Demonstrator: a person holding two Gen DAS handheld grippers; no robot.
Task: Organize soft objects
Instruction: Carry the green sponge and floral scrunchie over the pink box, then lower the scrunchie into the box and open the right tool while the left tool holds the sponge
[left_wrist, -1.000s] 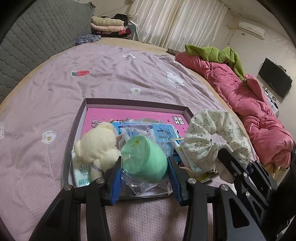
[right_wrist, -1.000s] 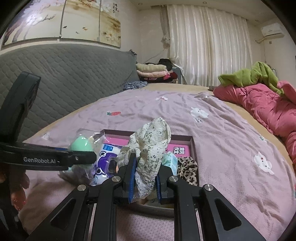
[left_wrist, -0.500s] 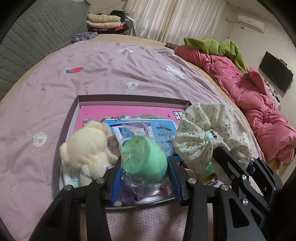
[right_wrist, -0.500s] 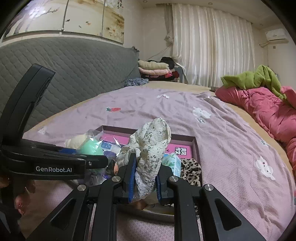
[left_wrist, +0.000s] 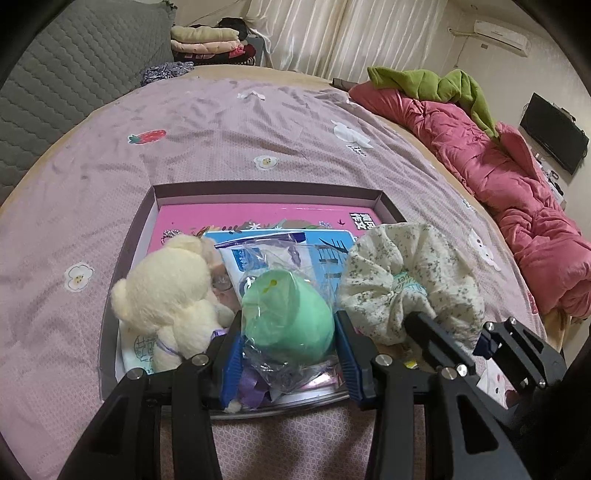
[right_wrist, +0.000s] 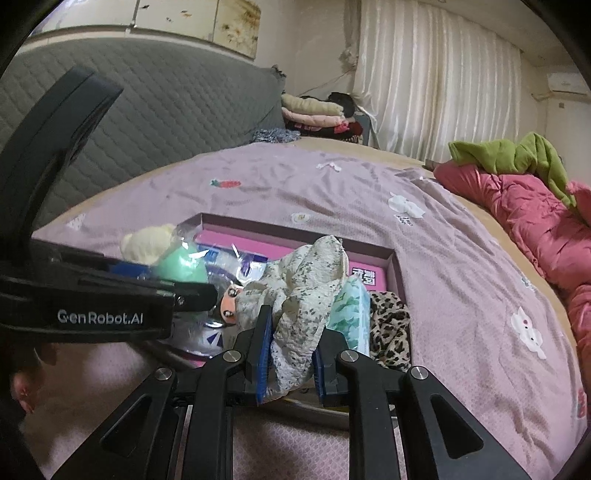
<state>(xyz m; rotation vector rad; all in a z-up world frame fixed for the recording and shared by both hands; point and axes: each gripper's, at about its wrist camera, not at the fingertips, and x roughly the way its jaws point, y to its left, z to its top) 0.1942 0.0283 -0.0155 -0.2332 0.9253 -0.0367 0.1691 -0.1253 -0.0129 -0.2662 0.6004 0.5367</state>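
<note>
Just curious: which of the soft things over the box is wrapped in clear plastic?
The green egg-shaped sponge in the left claw; the cream teddy and floral scrunchie are bare.

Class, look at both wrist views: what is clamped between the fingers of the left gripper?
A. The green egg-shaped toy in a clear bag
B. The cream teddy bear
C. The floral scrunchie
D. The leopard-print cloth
A: the left gripper has its blue pads pressed on either side of the bagged green egg-shaped toy; the cream teddy bear sits beside it, ungripped.

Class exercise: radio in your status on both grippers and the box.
Left gripper shut on bagged green sponge. Right gripper shut on floral scrunchie, jaws easing open. Both over the box; cream teddy crowds the left.
</note>
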